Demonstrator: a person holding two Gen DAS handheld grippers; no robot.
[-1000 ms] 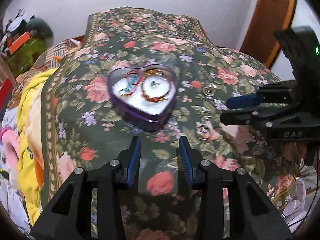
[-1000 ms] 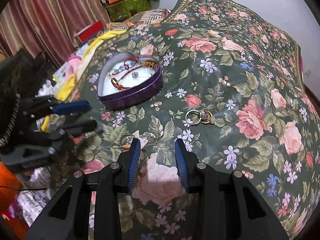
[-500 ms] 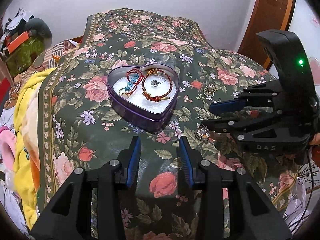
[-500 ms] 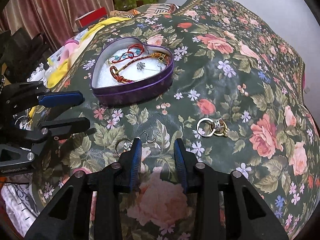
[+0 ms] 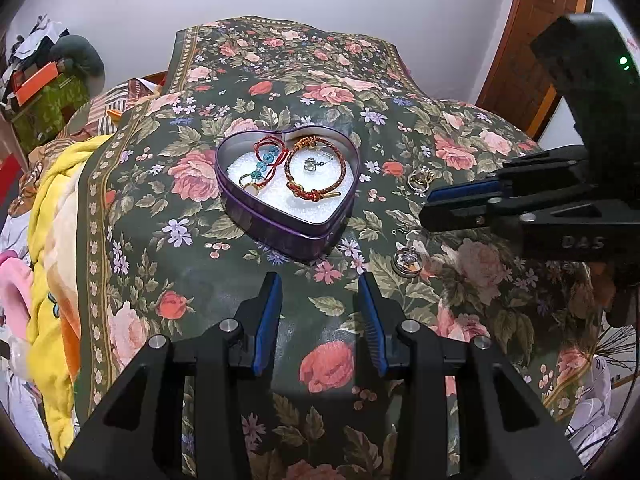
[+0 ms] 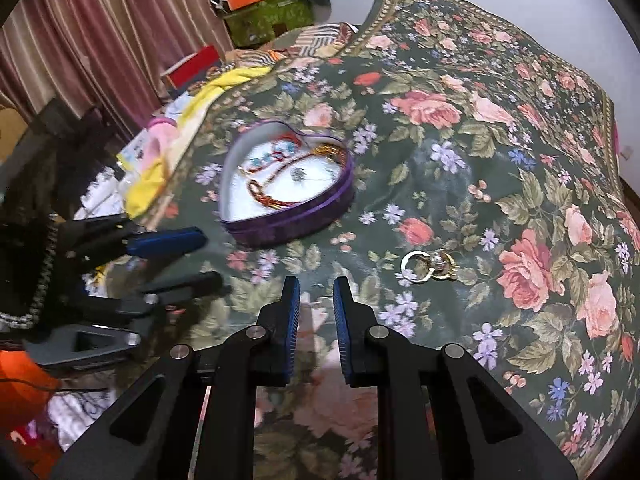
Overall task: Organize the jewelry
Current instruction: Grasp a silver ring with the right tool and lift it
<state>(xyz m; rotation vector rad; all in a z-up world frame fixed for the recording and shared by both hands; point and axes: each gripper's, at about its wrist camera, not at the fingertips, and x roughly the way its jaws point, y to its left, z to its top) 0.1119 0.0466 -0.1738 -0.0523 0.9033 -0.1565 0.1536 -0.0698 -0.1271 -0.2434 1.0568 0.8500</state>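
Note:
A purple heart-shaped tin (image 5: 256,208) sits on the floral bedspread (image 5: 200,272); it also shows in the right wrist view (image 6: 288,224). It holds a red cord bracelet with blue beads (image 5: 266,164), a brown braided bracelet (image 5: 316,168) and a small silver charm (image 5: 310,164). Loose on the cloth lie a round pendant (image 5: 407,263), a thin earring hook (image 5: 400,231) and gold rings (image 5: 420,178), which the right wrist view also shows (image 6: 428,266). My left gripper (image 5: 320,312) is open and empty, short of the tin. My right gripper (image 6: 316,312) is open and empty, above the cloth near the pendant.
A yellow blanket (image 5: 52,240) and pink items lie off the bed's left edge. Boxes and clutter (image 5: 44,88) stand at the far left by the wall. A wooden door (image 5: 536,32) is at the far right. Curtains (image 6: 100,40) hang behind the clutter.
My right gripper has moved in over the cloth, nearer the pendant and tin, and its jaws have narrowed slightly. My left gripper has stayed open and pulled back a little.

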